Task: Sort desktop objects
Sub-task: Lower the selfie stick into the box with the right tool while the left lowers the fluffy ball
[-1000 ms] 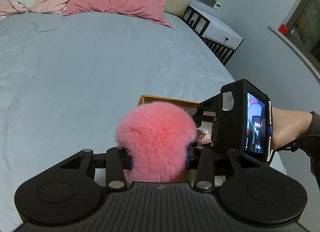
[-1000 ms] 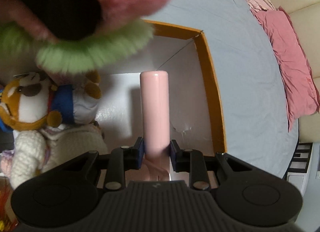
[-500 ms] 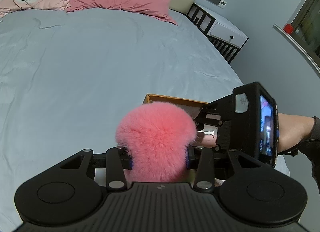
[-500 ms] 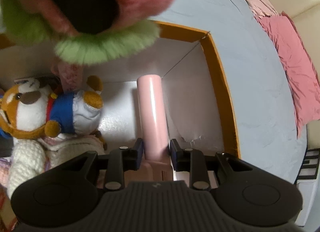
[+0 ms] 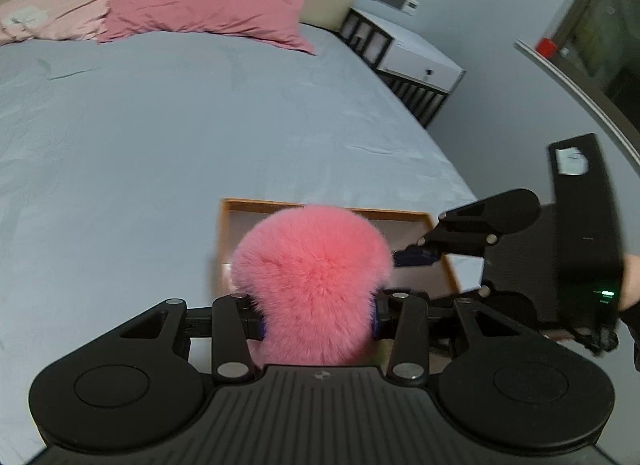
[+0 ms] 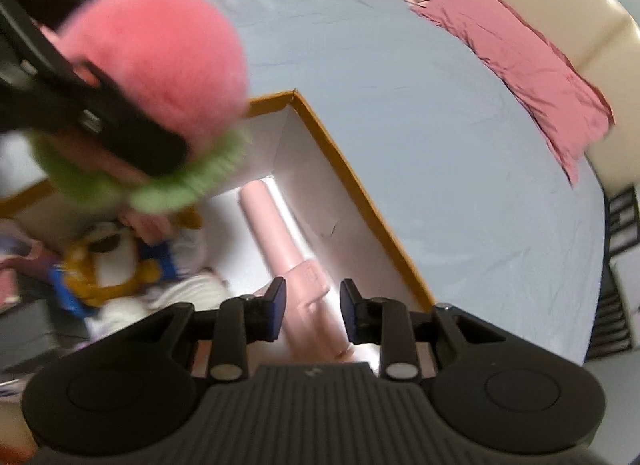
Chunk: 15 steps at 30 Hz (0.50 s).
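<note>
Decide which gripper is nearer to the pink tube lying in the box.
Right. The right gripper hangs just above the pink tube, fingers either side, not gripping. The left gripper holds the pink fluffy toy higher, further off.

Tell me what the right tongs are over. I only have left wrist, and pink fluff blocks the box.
Observer: A pink tube lying in the box. It shows between the right tongs, whose jaws are closing, but neither pad presses on it.
Operator: Anything else in there?
Observer: A plush dog with blue on it, beside the tube.
Operator: Is the fluff in the left tongs all pink?
Observer: No, the pink fluffy toy has a green fringe on its underside.
</note>
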{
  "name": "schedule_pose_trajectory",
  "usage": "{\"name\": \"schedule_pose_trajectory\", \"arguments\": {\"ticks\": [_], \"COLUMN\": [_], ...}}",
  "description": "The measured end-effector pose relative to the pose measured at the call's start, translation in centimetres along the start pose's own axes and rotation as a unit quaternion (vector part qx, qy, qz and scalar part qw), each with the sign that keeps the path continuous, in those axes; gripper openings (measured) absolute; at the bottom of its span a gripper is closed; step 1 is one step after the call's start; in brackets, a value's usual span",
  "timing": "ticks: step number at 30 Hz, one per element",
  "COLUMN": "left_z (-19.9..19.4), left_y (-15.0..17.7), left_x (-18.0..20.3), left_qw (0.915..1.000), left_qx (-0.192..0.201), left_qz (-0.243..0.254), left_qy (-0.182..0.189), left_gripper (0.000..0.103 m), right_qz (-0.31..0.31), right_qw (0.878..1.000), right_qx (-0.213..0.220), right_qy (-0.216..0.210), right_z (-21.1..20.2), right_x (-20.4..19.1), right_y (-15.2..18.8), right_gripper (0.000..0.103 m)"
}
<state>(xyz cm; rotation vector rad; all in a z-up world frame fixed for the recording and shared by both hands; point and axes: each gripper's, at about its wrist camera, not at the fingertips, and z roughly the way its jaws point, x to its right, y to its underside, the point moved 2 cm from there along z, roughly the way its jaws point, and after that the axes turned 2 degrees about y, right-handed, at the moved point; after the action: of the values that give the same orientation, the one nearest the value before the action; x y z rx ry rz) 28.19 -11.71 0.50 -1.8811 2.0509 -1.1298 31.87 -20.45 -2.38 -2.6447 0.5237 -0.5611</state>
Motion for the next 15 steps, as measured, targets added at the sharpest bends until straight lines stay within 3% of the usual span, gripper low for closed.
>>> {"name": "schedule_pose_trajectory", "arguments": {"ticks": [7, 15], "left_z": [2.0, 6.0], "left_y": [0.9, 2.1], "left_x": [4.0, 6.1], "left_qw": [0.9972, 0.9924], "left_qx": [-0.038, -0.085], "left_qz": [0.01, 0.009], "left_qy": [0.064, 0.088], "left_gripper": [0.047, 0.047], "right_qz": [0.046, 0.072], "right_qw": [0.999, 0.997], "right_qx": [0.003, 0.012], "right_qy": [0.001, 0.01], "right_z": [-5.3, -8.3], "right_x": [-1.2, -1.1], "right_y": [3.7, 8.3], "right_gripper": [0.029, 0.029]}}
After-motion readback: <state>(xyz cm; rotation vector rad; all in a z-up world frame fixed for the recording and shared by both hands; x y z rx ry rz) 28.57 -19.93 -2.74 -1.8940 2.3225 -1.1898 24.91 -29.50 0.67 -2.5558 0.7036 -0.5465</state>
